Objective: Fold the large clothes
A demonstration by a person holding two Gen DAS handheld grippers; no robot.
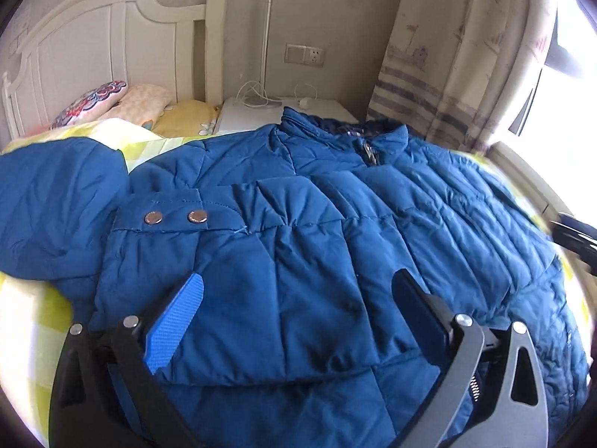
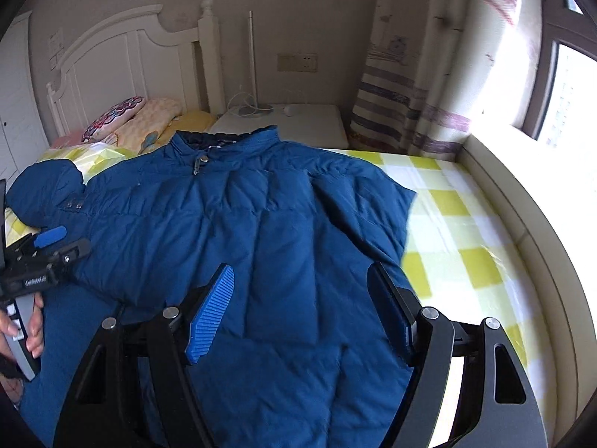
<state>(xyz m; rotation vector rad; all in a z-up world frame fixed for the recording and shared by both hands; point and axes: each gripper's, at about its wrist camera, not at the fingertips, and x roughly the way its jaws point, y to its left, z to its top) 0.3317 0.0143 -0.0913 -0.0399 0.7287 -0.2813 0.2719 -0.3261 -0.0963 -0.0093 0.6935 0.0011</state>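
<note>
Lying flat on bed [image 2: 466,201], blue jacket [image 2: 238,216] just below both hand-held grippers – left [image 1: 298,298] & right [image 2: 300,291] – jaws wide, nothing gripped.

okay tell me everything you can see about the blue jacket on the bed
The blue jacket is a quilted, puffy coat of smooth, slightly shiny fabric. It lies front-up on the yellow-checked bedsheet, collar toward the headboard, zipped up. Both sleeves are folded across the chest; one cuff tab carries two metal snaps. A separate blue piece, probably its hood, lies beside it.
</note>
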